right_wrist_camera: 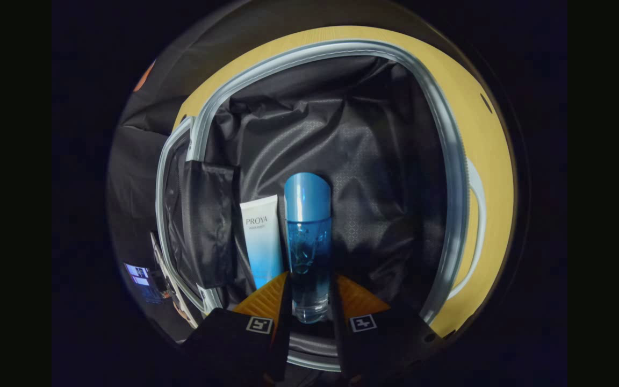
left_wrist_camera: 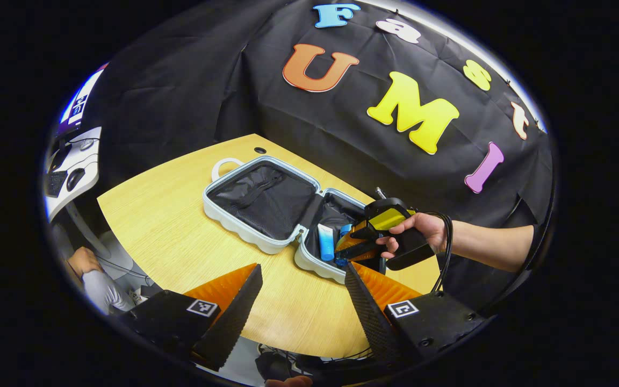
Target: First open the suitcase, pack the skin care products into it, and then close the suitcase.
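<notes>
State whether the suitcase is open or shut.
Open: the suitcase lies flat on the table, both lined halves showing.

You face a light wooden worktop (left_wrist_camera: 170, 226) with a small dark grommet hole (left_wrist_camera: 259, 150) near its far edge — black cloth wall (left_wrist_camera: 180, 91) behind, a white side desk (left_wrist_camera: 73, 172) with a lit monitor (left_wrist_camera: 78, 105) at left.

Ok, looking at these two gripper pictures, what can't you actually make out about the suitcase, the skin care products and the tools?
- Left gripper view: the right tool and the hand holding it cover part of the open pale hard-shell suitcase, so the blue glass bottle is mostly hidden there.
- Right gripper view: the bottle's base sits between the tool's fingers; whether it rests on the lining can't be told.
- Right gripper view: the lower end of the white-and-blue tube is behind one finger.
</notes>
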`<state>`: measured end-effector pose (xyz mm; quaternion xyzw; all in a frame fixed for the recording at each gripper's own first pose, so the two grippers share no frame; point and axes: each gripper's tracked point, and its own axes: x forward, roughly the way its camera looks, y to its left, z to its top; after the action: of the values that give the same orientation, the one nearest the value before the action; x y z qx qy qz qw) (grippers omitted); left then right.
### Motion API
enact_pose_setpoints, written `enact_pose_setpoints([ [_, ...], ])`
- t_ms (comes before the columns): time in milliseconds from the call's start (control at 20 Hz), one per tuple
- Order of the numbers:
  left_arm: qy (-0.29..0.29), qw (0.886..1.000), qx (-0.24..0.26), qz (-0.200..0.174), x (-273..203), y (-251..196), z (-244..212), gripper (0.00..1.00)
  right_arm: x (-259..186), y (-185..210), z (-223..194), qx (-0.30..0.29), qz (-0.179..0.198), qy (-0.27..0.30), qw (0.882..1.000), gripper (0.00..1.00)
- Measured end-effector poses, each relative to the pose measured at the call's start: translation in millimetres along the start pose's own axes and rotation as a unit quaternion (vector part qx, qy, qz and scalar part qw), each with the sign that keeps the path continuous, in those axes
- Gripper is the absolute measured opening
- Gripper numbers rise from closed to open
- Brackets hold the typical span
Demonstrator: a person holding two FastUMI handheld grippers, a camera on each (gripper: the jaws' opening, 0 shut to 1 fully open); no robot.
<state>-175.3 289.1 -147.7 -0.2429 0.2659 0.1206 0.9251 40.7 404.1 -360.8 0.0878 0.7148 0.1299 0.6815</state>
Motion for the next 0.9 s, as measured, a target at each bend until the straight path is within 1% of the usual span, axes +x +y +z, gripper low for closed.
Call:
enact_pose_setpoints([
  [50,0.001,1.0,0.003,0.0,2.1,-0.7,-0.7,0.99,-2.1,-3.2,-0.5,0.0,-0.005,-0.003,1.0,0.36],
  [100,0.003,1.0,0.006,-0.002,3.4,-2.5,-1.4,0.99,-6.4,-4.3,-0.6,0.002,-0.004,-0.006,1.0,0.34],
  [150,0.004,1.0,0.008,-0.005,5.3,-3.3,-2.1,0.99,-12.2,-4.1,1.4,0.007,0.0,-0.011,1.0,0.35],
  [200,0.009,1.0,0.009,-0.008,8.1,-3.5,-3.1,0.99,-15.5,-5.6,0.5,0.01,0.004,-0.018,1.0,0.4],
  [250,0.011,1.0,0.014,-0.009,10.6,-2.1,-3.1,0.99,-21.7,-6.5,-0.5,0.006,0.007,-0.025,1.0,0.42],
  [400,0.01,0.999,0.031,-0.01,23.5,9.0,7.4,0.99,-55.2,-2.2,-5.4,-0.026,0.028,-0.061,0.997,0.52],
  [450,0.006,0.999,0.038,-0.012,29.6,14.8,13.3,0.99,-70.0,-0.1,-8.5,-0.041,0.037,-0.08,0.995,0.58],
  [500,0.003,0.999,0.043,-0.016,36.4,20.1,20.9,0.99,-86.1,1.6,-11.3,-0.06,0.046,-0.103,0.992,0.58],
  [550,0.001,0.999,0.049,-0.021,42.2,25.9,29.6,0.99,-101.3,-1.6,-13.6,-0.083,0.045,-0.13,0.987,0.58],
  [600,-0.006,0.998,0.054,-0.02,48.4,34.1,41.2,0.99,-118.3,-5.0,-14.5,-0.104,0.044,-0.162,0.98,0.66],
  [700,-0.024,0.998,0.054,-0.027,60.7,49.7,67.8,0.99,-156.7,-14.0,-18.6,-0.144,0.044,-0.232,0.961,0.67],
  [800,-0.043,0.997,0.054,-0.027,76.8,68.4,93.3,0.99,-192.5,-27.8,-26.7,-0.176,0.042,-0.298,0.937,0.66],
  [850,-0.047,0.997,0.059,-0.021,85.6,79.2,102.7,0.99,-211.9,-35.2,-32.1,-0.187,0.042,-0.332,0.923,0.67],
  [900,-0.046,0.997,0.069,-0.009,97.0,92.0,110.0,0.99,-222.2,-44.9,-34.9,-0.196,0.036,-0.357,0.913,0.67],
])
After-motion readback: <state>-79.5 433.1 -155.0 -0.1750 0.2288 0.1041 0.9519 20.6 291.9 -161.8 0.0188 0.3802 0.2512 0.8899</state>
